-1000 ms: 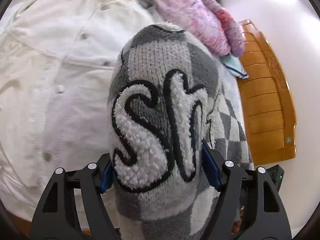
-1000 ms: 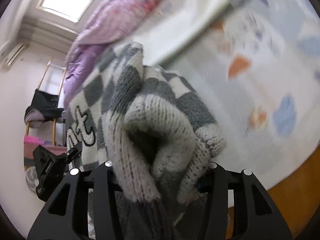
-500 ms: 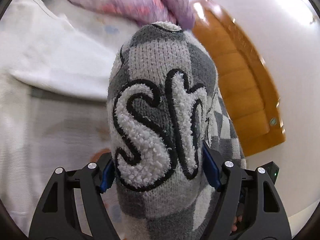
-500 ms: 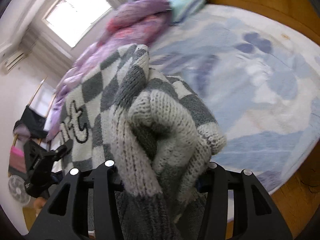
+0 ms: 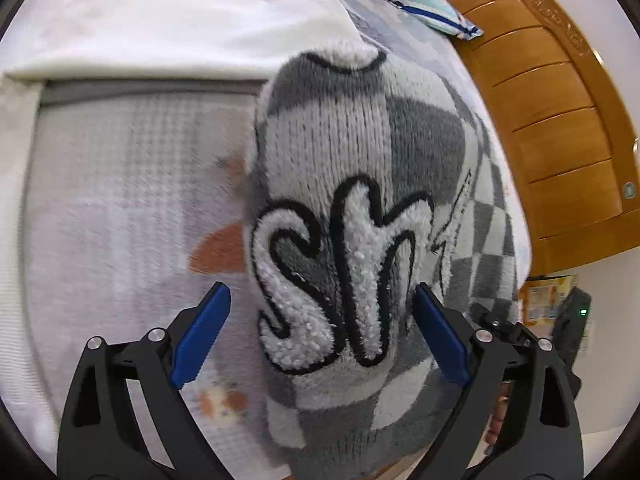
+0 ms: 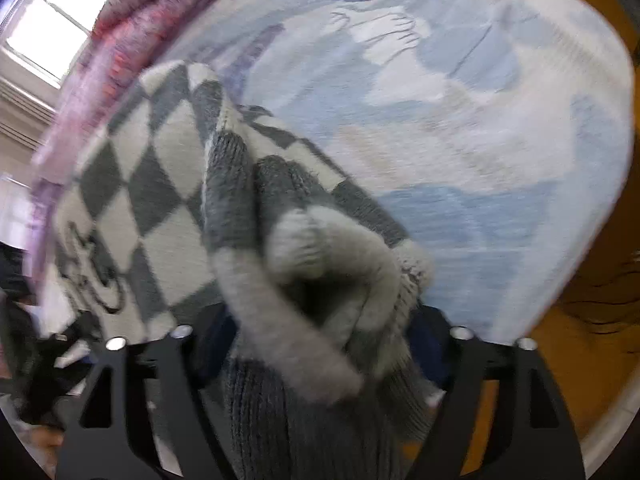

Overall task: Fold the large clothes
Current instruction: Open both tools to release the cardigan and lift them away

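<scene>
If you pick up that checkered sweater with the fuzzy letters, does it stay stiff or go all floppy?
Probably floppy: the checkered sweater bulges and droops in soft folds between the opening left gripper fingers. It looks thick and chunky-knit, so likely heavyish. Its fuzzy surface probably isn't slippery.

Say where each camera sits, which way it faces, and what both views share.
Left wrist: on the left gripper, angled down at the sweater on the bed; its opening blue pads show, one clear of the knit.
Right wrist: on the right gripper, looking down; jaws opening around bunched knit.
Shared: sweater, bed, pink blanket.
</scene>
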Demonstrator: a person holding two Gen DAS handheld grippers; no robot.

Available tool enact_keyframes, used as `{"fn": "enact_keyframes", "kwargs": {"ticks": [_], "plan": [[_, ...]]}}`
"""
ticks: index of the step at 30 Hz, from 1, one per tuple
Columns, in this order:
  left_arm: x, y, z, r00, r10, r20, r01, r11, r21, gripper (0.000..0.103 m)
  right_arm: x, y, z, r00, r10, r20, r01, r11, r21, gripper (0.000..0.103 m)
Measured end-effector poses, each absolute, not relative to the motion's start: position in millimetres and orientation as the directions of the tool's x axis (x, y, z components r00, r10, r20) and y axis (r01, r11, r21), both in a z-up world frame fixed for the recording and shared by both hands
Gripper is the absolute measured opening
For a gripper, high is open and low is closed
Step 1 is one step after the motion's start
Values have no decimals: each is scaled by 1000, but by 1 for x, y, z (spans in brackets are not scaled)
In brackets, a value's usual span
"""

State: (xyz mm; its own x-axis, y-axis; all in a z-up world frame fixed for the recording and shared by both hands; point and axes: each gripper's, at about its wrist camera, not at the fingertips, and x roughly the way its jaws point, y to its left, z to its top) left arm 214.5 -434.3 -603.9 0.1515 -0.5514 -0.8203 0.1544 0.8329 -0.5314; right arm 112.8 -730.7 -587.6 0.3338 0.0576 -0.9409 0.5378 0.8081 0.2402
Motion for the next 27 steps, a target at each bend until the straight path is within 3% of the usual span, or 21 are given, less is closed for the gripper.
{"fn": "enact_keyframes", "kwargs": {"ticks": [6,11,17,21,27], "plan": [[216,-416,-570,225,-479,-849,148,878,-456,92,96,-718,-577,213,-109,-971,479,878,7,84],[205,-394,-546,249,-359,-899,149,932,-331,92,92,-673,-555,134,-296,-946,312,918,-243,84],[180,-338,-529,296,-213,-931,95,977,-193,94,98,-611,-521,193,-223,-956,265,949,-168,84],[165,-302,-511,309,-122,-943,82,991,-101,94,109,-551,-504,239,-102,-966,201,978,-54,84],[144,-242,-460,367,-102,-925,60,994,-86,94,107,-459,-464,286,18,-958,104,993,50,84]]}}
